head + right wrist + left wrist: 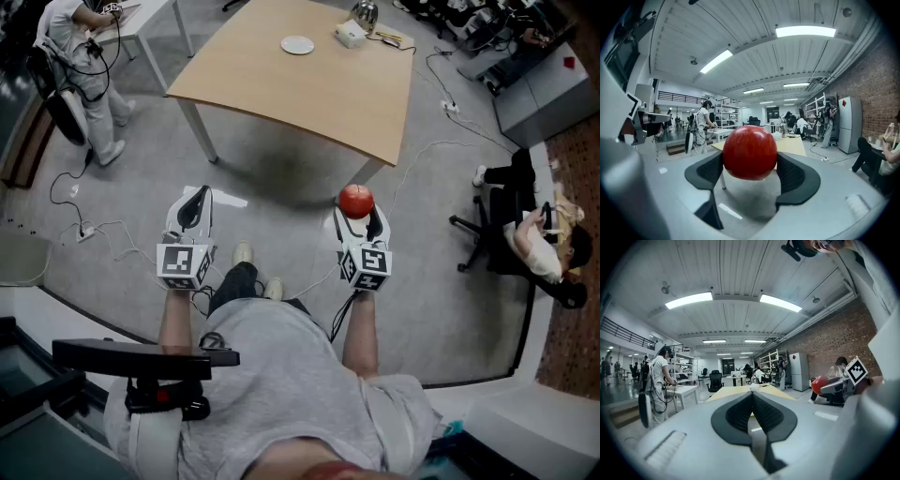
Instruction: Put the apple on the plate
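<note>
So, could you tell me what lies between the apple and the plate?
Between apple and plate: a strip of floor, then bare tabletop, per the head view.

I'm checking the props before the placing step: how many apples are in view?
1. The red apple sits clamped in the right gripper, in the air short of the wooden table. No other shows, though one could be hidden.

Wide open over the near half of the worktop (pixel 309 94), bare right up to the plate (pixel 297 44). Tighter just right of it: white box (pixel 350 35), metal kettle (pixel 365 13). Seated person (pixel 539 239) well off right.
</note>
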